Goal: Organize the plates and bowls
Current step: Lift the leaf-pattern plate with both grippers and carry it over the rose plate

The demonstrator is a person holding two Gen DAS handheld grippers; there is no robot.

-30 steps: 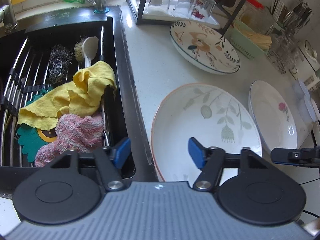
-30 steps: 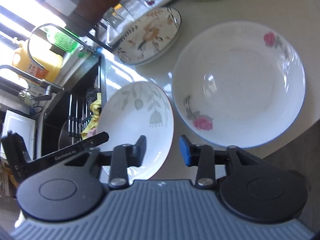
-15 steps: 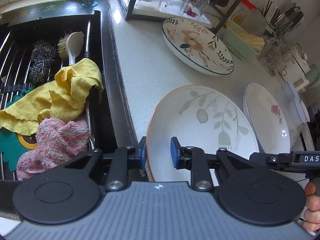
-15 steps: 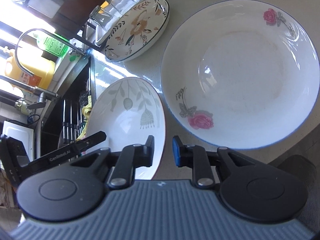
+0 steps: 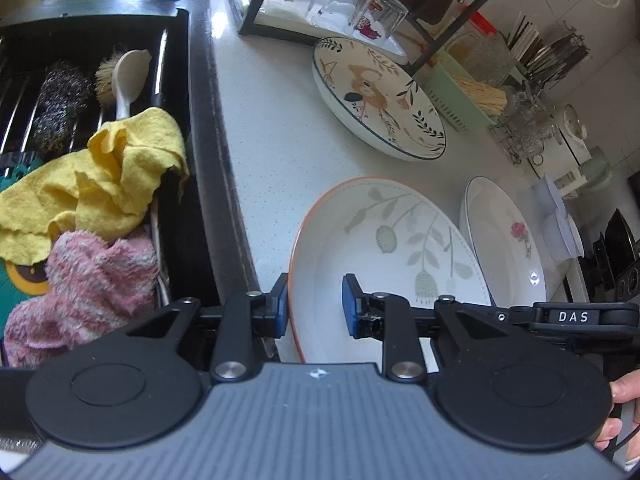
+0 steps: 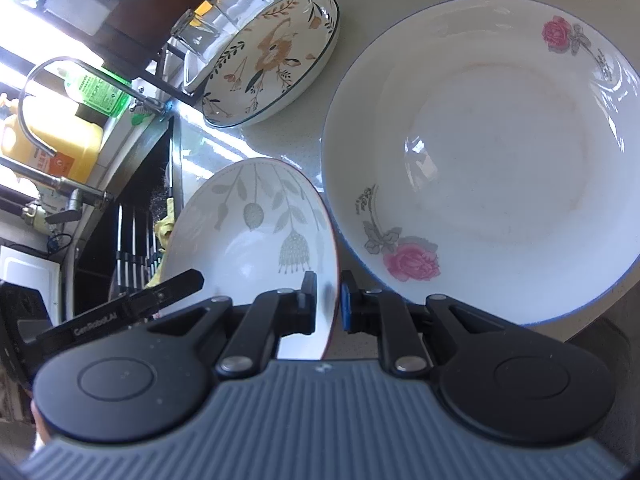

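Left wrist view, contents by size.

1. Pale speckled stone countertop: bears all three dishes, beside the black sink.
2. White rose-printed plate with blue rim: flat on the counter, just right of the leaf plate; probably the base for stacking.
3. White leaf-patterned plate with orange rim: on the counter between sink and rose plate, gripped at opposite edges, apparently so both hands share the lift.
4. Cream floral plate with dark rim: farther back, by the black glass rack; untouched.
5. Left gripper: angled downward, blue pads straddling the plate's sink-side rim, pinching it.
6. Right gripper: angled downward likewise, jaws nearly together, pinching the opposite rim.
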